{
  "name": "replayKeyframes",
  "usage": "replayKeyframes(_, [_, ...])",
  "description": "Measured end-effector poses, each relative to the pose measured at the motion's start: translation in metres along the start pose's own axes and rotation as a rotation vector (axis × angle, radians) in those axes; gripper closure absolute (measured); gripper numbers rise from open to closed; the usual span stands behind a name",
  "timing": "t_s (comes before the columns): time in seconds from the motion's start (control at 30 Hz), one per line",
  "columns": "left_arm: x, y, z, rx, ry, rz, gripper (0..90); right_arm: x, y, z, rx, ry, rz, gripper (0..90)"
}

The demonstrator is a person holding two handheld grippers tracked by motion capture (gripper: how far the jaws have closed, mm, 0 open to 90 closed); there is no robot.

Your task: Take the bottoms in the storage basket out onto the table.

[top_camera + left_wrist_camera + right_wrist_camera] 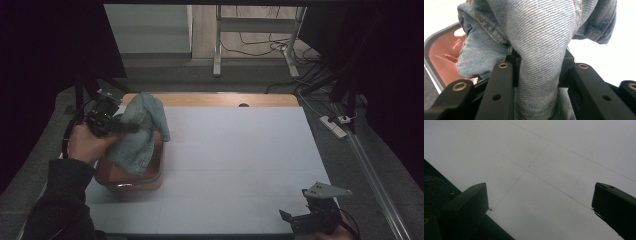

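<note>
Two jaws of my left hand-held gripper [537,72] pinch one fold of the denim garment [140,132], which hangs below it over the copper tray [155,177]. Trailing cloth could snag the rim and drag the tray. My right hand-held gripper [539,202] idles wide over the counter [240,150].

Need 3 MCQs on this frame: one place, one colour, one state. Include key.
1. Where is the tray?
A. left side of the table
B. right edge
C. on the floor

2. What colour is the cloth?
A. red
B. light blue
C. green

3. How is the right gripper?
A. shut on cloth
B. open, nothing between its jaws
C. shut on the tray

Key: 1 A, it sits by the left gripper; 2 B, pale denim; 3 B, jaws stand wide apart over bare table.
</note>
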State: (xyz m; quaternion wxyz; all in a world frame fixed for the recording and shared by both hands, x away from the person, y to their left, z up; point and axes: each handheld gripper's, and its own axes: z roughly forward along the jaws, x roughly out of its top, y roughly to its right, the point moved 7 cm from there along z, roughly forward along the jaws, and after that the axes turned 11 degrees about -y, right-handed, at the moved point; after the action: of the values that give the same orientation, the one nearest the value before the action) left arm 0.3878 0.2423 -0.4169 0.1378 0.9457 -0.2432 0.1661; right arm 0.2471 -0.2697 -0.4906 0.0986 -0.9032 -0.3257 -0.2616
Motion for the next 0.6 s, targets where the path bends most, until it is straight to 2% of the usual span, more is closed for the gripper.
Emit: replayKeyframes(0.6, [0.023, 0.021, -0.015, 0.016, 0.031, 0.072, 66.6, 0.000, 0.000, 0.000, -0.002, 0.000, 0.002, 0.7])
